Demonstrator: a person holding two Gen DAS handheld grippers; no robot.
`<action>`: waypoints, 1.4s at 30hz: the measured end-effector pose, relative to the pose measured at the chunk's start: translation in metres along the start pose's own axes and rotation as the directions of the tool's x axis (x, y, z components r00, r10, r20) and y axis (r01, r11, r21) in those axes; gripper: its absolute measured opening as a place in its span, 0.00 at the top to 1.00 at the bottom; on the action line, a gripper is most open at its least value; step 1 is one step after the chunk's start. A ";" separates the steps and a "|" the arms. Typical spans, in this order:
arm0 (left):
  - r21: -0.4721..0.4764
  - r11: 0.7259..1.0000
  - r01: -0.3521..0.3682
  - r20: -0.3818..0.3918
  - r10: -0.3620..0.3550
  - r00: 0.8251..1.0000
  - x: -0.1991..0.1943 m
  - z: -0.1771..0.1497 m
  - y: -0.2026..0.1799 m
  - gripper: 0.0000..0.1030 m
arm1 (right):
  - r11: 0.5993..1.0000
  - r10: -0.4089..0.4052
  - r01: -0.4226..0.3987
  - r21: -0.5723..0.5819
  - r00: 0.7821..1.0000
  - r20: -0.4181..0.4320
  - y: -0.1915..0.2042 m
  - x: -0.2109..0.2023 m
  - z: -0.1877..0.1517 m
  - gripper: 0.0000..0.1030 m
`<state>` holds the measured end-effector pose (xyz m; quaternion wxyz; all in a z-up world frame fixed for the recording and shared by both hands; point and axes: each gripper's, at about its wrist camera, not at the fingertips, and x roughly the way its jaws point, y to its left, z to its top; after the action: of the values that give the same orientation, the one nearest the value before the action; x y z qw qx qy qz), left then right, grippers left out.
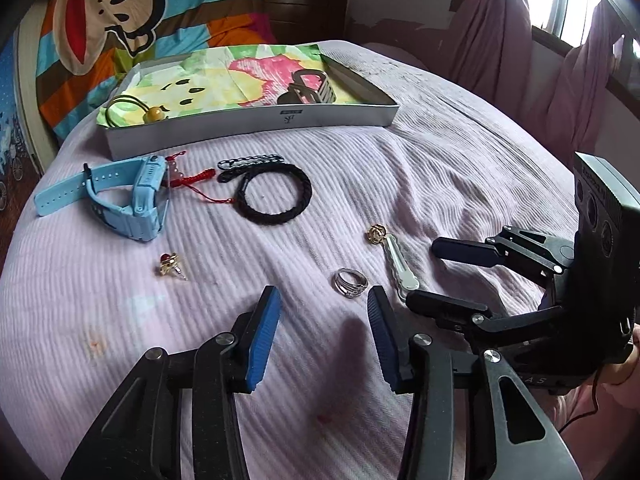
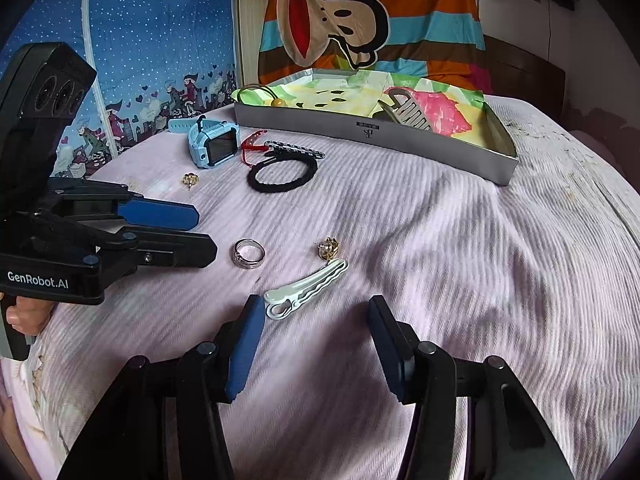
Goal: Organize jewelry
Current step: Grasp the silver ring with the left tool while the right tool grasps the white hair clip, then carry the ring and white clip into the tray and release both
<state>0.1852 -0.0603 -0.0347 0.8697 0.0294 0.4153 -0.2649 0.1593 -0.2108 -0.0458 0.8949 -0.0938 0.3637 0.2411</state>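
On the lilac bedspread lie a silver ring (image 1: 350, 282) (image 2: 249, 254), a white hair clip (image 1: 399, 265) (image 2: 306, 288), a gold earring (image 1: 377, 234) (image 2: 329, 248), a second gold earring (image 1: 171, 265) (image 2: 190, 179), a black braided bracelet (image 1: 276, 196) (image 2: 284, 175), a red cord bracelet (image 1: 192, 178) (image 2: 253, 145) and a blue watch (image 1: 128, 200) (image 2: 212, 145). My left gripper (image 1: 322, 300) (image 2: 208, 232) is open and empty, just short of the ring. My right gripper (image 2: 316, 308) (image 1: 420, 272) is open and empty, at the hair clip's near end.
A shallow grey box (image 1: 256, 120) (image 2: 360, 130) lined with colourful paper stands at the back; it holds a black hair claw (image 1: 308, 88) (image 2: 404, 114) and a hair tie with a yellow bead (image 1: 154, 114) (image 2: 278, 102). A striped cartoon pillow (image 1: 120, 12) lies behind it.
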 end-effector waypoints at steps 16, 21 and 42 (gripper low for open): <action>0.050 0.999 -0.018 -0.060 0.021 0.998 0.028 0.006 -0.010 0.84 | 0.998 -0.009 0.009 0.060 1.000 0.004 -0.014 0.000 0.003 0.61; -0.011 1.000 -0.024 -0.033 0.024 0.999 0.026 0.007 0.000 0.84 | 0.998 0.000 -0.001 0.066 1.000 0.011 -0.012 0.000 0.006 0.61; -0.160 0.984 -0.074 0.060 0.085 0.995 0.007 0.000 0.016 0.85 | 0.988 -0.013 0.016 0.157 1.000 -0.017 -0.019 0.021 0.023 0.68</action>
<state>0.1965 -0.0497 -0.0422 0.8925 -0.0317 0.4044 -0.1973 0.1954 -0.2119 -0.0439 0.8982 -0.0278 0.3881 0.2044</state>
